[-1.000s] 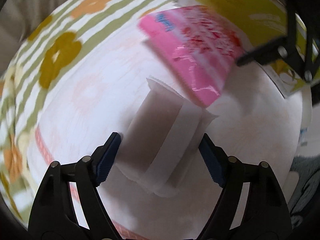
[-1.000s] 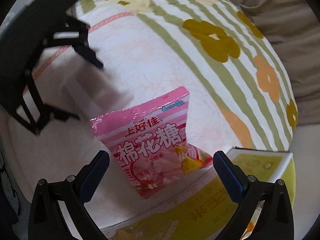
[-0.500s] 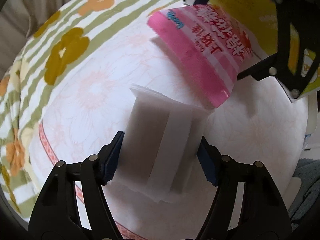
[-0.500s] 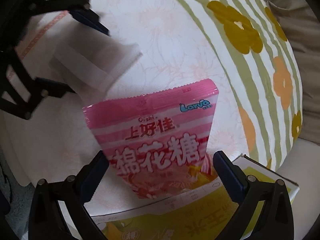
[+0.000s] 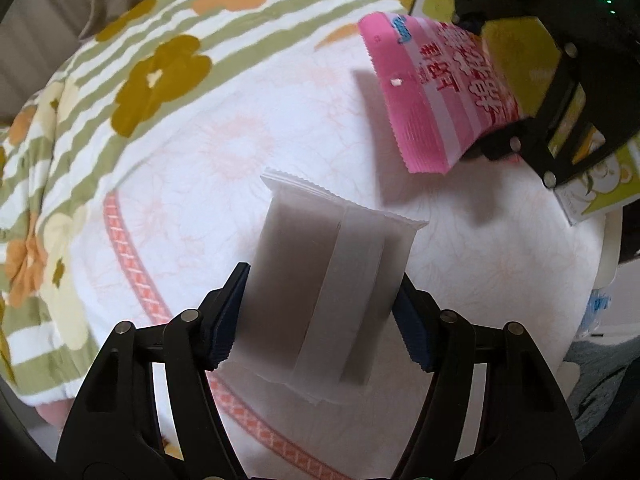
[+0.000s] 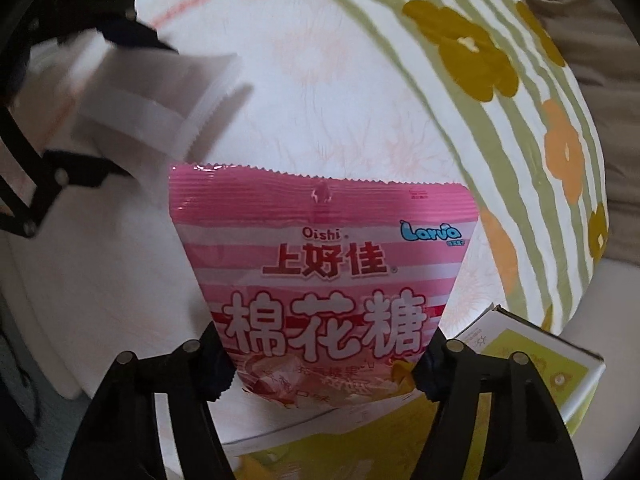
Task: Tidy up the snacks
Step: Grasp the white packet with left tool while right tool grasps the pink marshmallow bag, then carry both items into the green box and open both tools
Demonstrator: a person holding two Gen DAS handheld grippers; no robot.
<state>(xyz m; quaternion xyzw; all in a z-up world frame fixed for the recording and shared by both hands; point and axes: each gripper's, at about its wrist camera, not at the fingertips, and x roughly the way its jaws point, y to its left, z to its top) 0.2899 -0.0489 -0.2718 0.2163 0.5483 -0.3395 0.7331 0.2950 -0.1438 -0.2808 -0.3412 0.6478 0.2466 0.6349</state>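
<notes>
Gripping crinkly packets: left claw point(image 5: 322, 316) white packet point(image 5: 332, 288), right claw point(image 6: 322, 360) glossy pink bag point(image 6: 320, 280).

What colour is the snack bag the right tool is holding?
Pink with white stripes and red-and-white lettering; the snack bag shows best in the right wrist view.

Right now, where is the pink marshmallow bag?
The pink marshmallow bag is clamped in the right gripper, lifted over the flowered cloth, with the yellow box just below and the white packet to its left.

Both packets now gripped and lifted

The right gripper point(image 6: 322, 364) has closed on the pink marshmallow bag point(image 6: 324, 276); the left gripper point(image 5: 320, 316) has clamped the white packet point(image 5: 324, 292), raising it.
</notes>
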